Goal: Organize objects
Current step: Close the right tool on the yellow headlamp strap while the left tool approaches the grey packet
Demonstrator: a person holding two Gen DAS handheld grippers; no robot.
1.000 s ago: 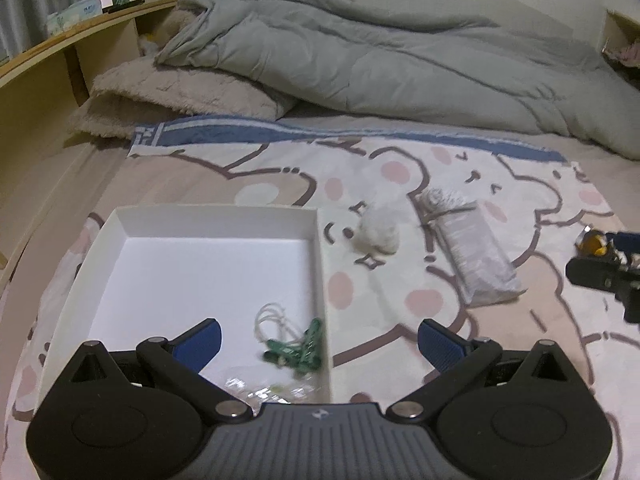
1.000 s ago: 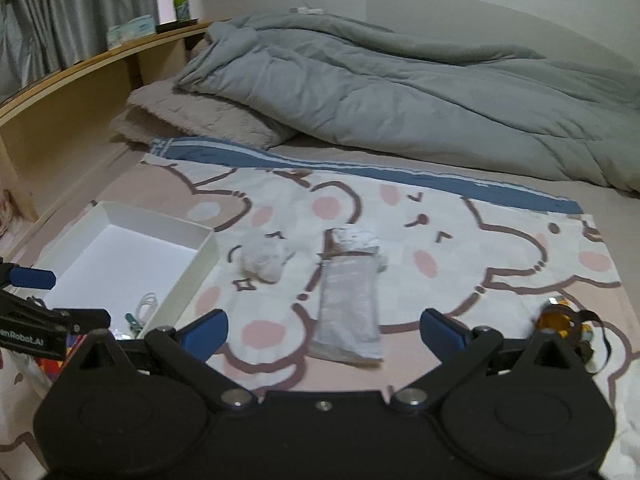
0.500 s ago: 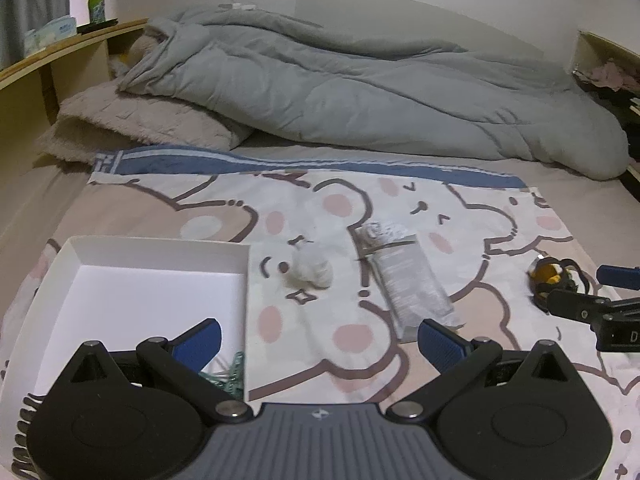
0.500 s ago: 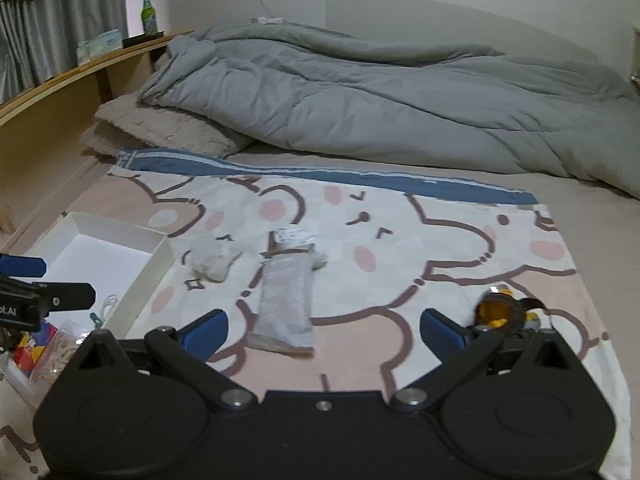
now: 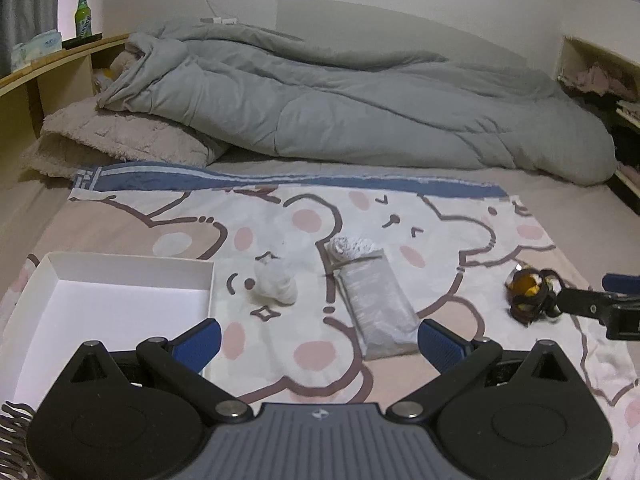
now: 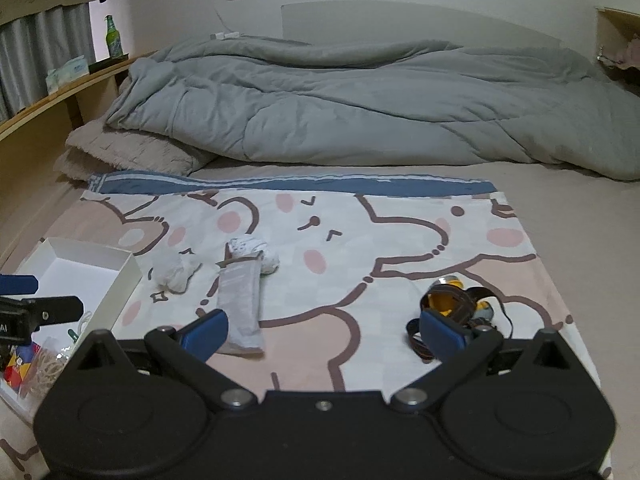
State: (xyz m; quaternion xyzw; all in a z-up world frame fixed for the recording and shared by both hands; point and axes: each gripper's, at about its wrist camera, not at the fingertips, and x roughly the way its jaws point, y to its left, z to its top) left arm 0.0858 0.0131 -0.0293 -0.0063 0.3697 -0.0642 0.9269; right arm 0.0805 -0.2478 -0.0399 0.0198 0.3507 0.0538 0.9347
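while both claws hang over the bear-print sheet (image 5: 280, 344), neither grips anything: the left gripper (image 5: 319, 338) has its blue pads (image 5: 200, 338) spread wide with only sheet between them, and the right gripper (image 6: 323, 330) is just as widely parted and empty.

from the left wrist view, the left-hand pad sits over the near right corner of the white box (image 5: 120, 268), which lies at about 10 o'clock from the claw. the crumpled white wad (image 5: 275, 283) is near 11 o'clock, just beside the box's right wall but apart from it. the grey pouch (image 5: 378, 308) with a bunched white bundle at its far end runs toward 12 to 1 o'clock, its near end close to the right-hand pad. whether that pad touches it cannot be told. the amber-and-black strapped object (image 5: 528, 292) lies at 2 o'clock, where the right claw's finger reaches its edge.

from the right wrist view, the right-hand pad (image 6: 442, 332) overlaps the near side of that strapped object (image 6: 456, 306), contact unclear; the left-hand pad is just beside the pouch's (image 6: 240, 304) near end. the box (image 6: 88, 276) sits at 9 to 10 o'clock, with rubber bands (image 6: 42, 368) and small coloured bits inside its near part.
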